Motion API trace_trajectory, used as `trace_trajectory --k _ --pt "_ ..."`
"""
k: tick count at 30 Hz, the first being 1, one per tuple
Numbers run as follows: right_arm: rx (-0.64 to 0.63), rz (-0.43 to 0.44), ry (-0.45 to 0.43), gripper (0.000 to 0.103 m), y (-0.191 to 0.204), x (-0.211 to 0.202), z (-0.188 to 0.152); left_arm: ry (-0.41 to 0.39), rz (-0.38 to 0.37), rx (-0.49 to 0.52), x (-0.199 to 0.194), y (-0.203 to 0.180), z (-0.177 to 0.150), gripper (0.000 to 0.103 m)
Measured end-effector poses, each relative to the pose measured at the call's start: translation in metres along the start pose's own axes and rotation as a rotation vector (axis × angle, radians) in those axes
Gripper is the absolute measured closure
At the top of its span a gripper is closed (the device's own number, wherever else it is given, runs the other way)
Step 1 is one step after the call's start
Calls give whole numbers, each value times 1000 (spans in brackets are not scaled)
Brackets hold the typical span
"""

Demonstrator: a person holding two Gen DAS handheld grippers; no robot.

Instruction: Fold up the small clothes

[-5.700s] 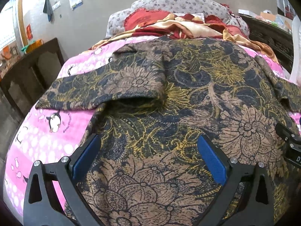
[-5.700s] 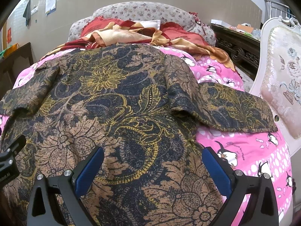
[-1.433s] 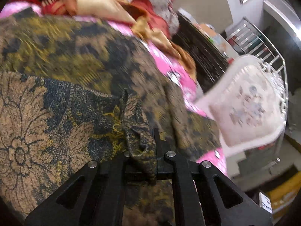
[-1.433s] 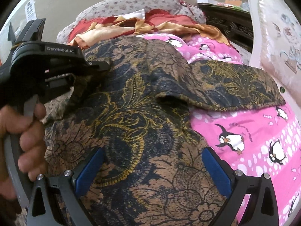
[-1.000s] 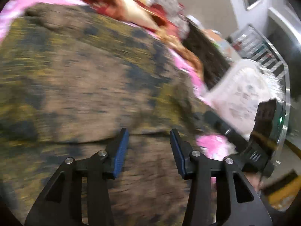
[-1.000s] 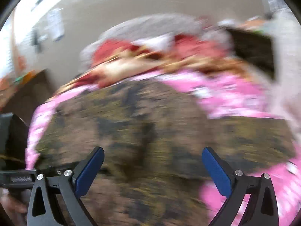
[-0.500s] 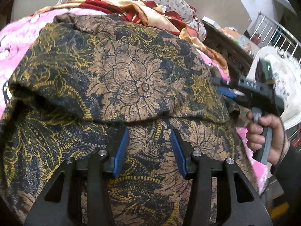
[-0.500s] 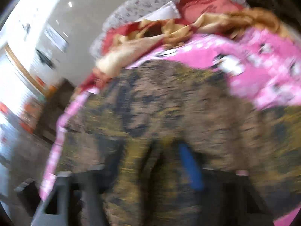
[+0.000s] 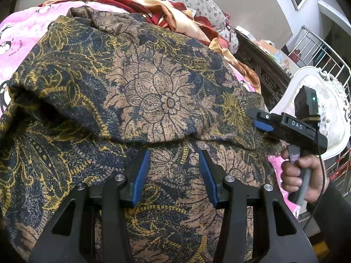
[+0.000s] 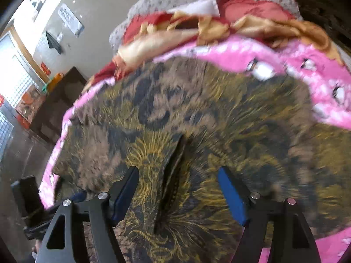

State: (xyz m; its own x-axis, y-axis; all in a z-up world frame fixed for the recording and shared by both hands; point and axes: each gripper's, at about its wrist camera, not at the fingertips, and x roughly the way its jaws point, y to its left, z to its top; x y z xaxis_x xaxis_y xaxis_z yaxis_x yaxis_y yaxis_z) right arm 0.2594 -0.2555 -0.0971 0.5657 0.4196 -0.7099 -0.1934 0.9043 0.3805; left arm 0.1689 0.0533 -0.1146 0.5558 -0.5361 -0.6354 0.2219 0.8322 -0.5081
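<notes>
A dark blue, brown and gold floral garment (image 9: 153, 100) lies spread on the bed, with one part folded over so a fold edge runs across just beyond my left gripper (image 9: 174, 166). The left gripper is open and empty, hovering over the cloth. The garment also fills the blurred right wrist view (image 10: 197, 131), where a raised crease runs between the fingers of my open, empty right gripper (image 10: 178, 184). The right gripper also shows in the left wrist view (image 9: 263, 125), at the garment's right edge, held in a hand.
A pink penguin-print sheet (image 9: 19, 32) covers the bed. A red and cream cloth pile (image 9: 140, 0) and a spotted pillow (image 9: 197, 4) lie at the head. A white padded chair (image 9: 324, 100) and a dark carved cabinet (image 9: 263, 65) stand to the right. A dark wooden chair (image 10: 63, 100) stands left.
The left gripper let go of the garment after carrying its left part over and now hovers open. The right gripper swung to the garment's right edge and narrowed somewhat.
</notes>
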Motion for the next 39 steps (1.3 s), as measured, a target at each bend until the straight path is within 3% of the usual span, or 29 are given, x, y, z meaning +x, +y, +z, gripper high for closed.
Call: trace_trajectory --k 2,4,8,10,12,14,16,19,25,29,34,36,39 --pt "24 70 -22 28 0 -4 1 0 0 0 0 0 0 58" --pt "33 172 13 42 4 -1 0 0 -1 0 0 1 0 58" --pt "10 204 65 60 9 16 -2 -1 -11 -9 -2 3 0 58" --pt "44 223 45 90 5 15 1 -1 -15 -13 -2 4 0 58" --pt "34 215 43 99 6 8 0 -2 -14 -13 -1 4 0 58" --pt "-28 192 22 100 9 -3 5 -2 -18 -16 -2 5 0 58" --pt "-60 114 -5 100 2 -18 12 -3 -22 -20 -2 6 0 58" --pt "-3 17 -1 100 -23 -20 19 -4 -22 -21 -2 5 0 58" --pt "41 43 19 99 -40 -12 12 -5 -26 -24 -3 6 0 58" --pt "90 2 -6 99 -45 -18 15 -10 -27 -38 -16 8 0 58" --pt "24 -90 -100 99 -33 -47 21 -131 9 -99 -64 27 6 57" --pt "-3 -76 -122 99 -23 -51 22 -182 48 -120 -79 39 16 57" --pt "-19 35 -81 99 -8 -42 19 -236 105 -171 -85 60 39 57"
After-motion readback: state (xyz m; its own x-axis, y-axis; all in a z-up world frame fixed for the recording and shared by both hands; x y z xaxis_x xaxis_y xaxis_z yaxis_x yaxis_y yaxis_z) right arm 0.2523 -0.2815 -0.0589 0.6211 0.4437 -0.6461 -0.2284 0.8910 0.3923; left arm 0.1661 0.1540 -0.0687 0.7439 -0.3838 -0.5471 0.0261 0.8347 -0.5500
